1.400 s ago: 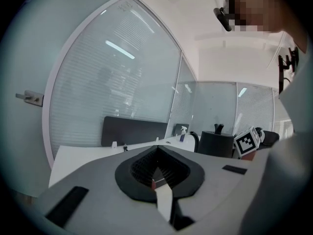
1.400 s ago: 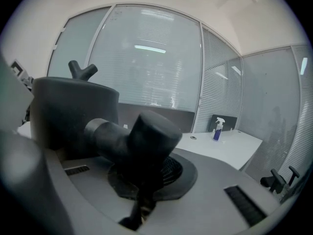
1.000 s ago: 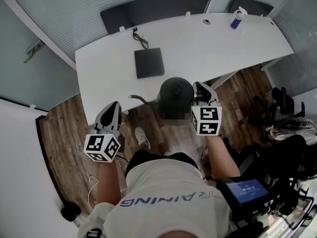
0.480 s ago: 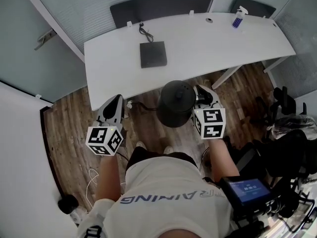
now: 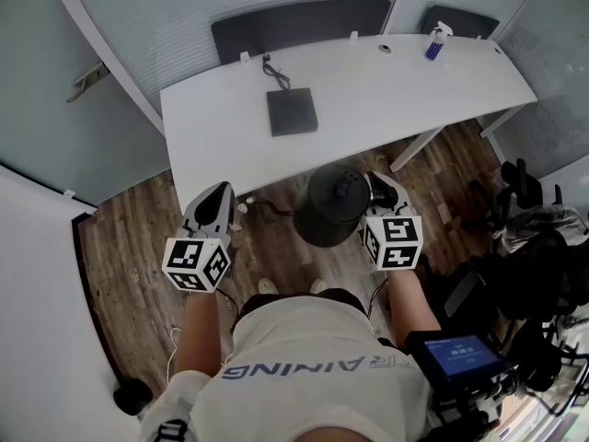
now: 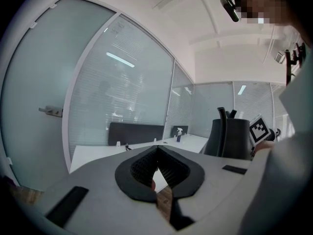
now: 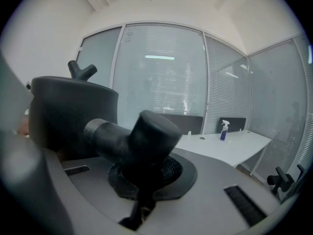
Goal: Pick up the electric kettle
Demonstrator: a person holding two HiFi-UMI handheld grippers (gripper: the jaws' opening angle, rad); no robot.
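The black electric kettle (image 5: 335, 204) hangs in the air over the wooden floor, just off the near edge of the white table (image 5: 386, 90). My right gripper (image 5: 378, 190) is shut on its handle (image 7: 145, 137), and the kettle's body (image 7: 73, 115) fills the left of the right gripper view. My left gripper (image 5: 214, 208) is apart to the kettle's left, shut with nothing in it. In the left gripper view the kettle (image 6: 234, 138) shows at the right, past the closed left gripper (image 6: 156, 153).
A flat black square base (image 5: 292, 111) with a cord lies on the table. A blue spray bottle (image 5: 436, 42) stands at the table's far right. Black chairs (image 5: 515, 187) and gear stand at the right; glass walls lie behind the table.
Both grippers and the kettle have drawn back from the table edge toward the person. The kettle, first over the table's edge, now hangs over the floor.
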